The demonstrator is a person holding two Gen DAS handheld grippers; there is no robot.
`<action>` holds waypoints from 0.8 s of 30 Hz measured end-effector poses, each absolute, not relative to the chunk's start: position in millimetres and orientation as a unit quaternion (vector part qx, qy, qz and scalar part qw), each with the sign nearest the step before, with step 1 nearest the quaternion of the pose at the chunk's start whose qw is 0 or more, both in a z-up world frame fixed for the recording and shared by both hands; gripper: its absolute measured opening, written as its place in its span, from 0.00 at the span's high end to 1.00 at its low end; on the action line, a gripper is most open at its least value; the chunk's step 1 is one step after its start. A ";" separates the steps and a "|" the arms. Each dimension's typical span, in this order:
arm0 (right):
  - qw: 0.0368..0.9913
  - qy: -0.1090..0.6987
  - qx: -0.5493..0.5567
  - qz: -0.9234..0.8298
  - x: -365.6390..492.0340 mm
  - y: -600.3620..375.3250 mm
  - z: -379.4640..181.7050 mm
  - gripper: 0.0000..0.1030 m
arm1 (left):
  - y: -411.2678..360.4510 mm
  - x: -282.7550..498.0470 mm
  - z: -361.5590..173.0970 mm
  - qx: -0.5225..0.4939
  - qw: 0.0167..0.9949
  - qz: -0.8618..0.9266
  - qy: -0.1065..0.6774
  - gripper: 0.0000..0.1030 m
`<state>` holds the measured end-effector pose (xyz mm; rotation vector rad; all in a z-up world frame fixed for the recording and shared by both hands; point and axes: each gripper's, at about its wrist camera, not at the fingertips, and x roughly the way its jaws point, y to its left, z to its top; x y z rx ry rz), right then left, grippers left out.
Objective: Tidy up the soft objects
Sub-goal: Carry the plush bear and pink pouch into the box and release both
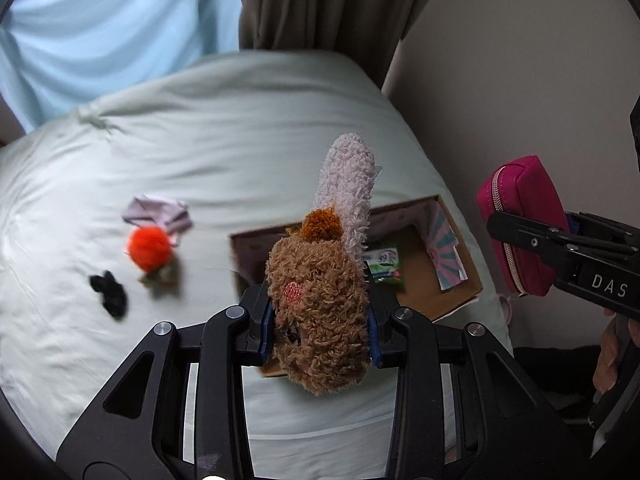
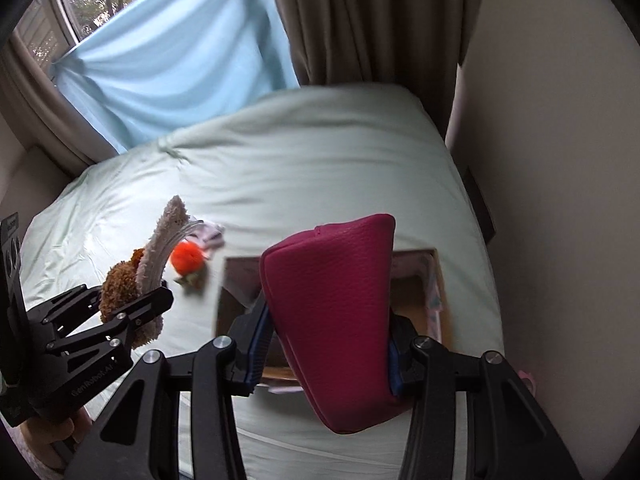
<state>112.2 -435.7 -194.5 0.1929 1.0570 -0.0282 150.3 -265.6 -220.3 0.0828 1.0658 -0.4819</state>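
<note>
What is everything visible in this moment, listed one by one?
plush toy: 1, brown with pale ear, held above the box
pouch: 1, magenta, zippered, held above the box
cardboard box: 1, brown, open, on the bed
green packet: 1, inside the box
orange pom-pom: 1, on the bed, left of the box
folded cloth: 1, pale lilac, behind the pom-pom
black item: 1, on the bed, blurred
bed cover: 1, pale green
curtain: 1, brown
left gripper: jaws closed on plush toy
right gripper: jaws closed on pouch
</note>
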 end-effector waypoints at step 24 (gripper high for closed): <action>0.759 0.627 0.176 -0.020 189.8 -494.2 -344.1 0.49 | -335.9 204.5 -356.2 0.097 0.754 -0.180 0.624 0.09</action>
